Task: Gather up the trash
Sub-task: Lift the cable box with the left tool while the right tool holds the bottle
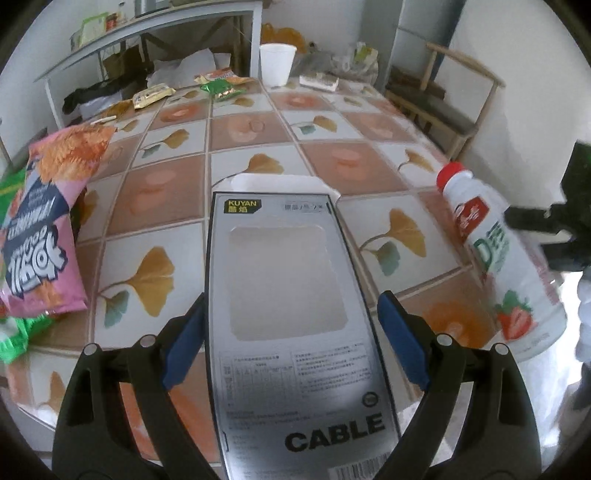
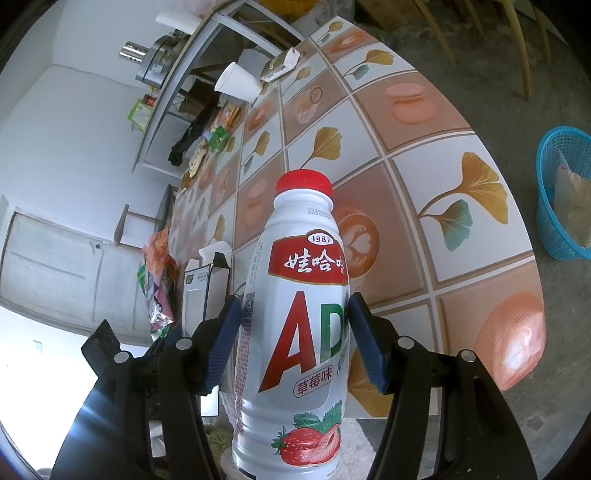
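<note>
Bench [image 1: 255, 133], tiled ginkgo-pattern cloth: wrappers remain at 11 and 9 o'clock, so collection appears partly done. Blue plastic mesh basket [image 2: 554, 206] stands on the floor at 3 o'clock. White strawberry-milk bottle with red cap [image 2: 299, 306]: right tongs [image 2: 295, 343] pinch it. Grey flat cardboard cable box [image 1: 291, 317]: left tongs [image 1: 291, 339] grip its edges.

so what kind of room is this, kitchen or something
Likely a home dining or kitchen area: a table under a tiled-pattern cloth, wooden chairs, a cluttered shelf, and a blue basket on the concrete floor.
</note>
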Demonstrator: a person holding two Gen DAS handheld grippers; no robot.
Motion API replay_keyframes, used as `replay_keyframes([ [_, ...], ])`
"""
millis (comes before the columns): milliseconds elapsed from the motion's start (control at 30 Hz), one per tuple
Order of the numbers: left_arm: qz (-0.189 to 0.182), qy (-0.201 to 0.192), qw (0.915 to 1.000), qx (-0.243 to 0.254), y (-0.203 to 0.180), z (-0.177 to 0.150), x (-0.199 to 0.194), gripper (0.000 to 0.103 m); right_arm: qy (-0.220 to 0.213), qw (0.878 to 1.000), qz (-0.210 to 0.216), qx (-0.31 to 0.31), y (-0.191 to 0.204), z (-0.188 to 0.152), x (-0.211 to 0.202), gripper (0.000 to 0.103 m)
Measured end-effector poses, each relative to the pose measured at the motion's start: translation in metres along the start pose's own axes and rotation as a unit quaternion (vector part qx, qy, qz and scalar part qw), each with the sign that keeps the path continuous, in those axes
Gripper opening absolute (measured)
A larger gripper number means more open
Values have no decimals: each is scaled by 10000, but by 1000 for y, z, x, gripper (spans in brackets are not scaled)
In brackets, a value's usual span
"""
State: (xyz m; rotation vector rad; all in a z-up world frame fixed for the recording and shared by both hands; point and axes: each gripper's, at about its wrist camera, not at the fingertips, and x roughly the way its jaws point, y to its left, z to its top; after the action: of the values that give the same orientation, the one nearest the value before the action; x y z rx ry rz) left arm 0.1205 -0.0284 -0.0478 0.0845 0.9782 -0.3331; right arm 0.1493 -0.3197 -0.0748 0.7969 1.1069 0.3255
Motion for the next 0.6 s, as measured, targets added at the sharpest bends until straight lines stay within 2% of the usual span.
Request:
replay_keyframes([
  [200,210,-19,9992,334,-7,-1,4,85,3,10000,-14,-15,0,0,0,59],
  [300,232,-107,9985,486,-11,-2,3,81,14,10000,-50,-52,3,0,2,59],
  [600,205,-195,9983,512,-10,-3,1,80,185,9986,-309,-383,23,3,12,59],
])
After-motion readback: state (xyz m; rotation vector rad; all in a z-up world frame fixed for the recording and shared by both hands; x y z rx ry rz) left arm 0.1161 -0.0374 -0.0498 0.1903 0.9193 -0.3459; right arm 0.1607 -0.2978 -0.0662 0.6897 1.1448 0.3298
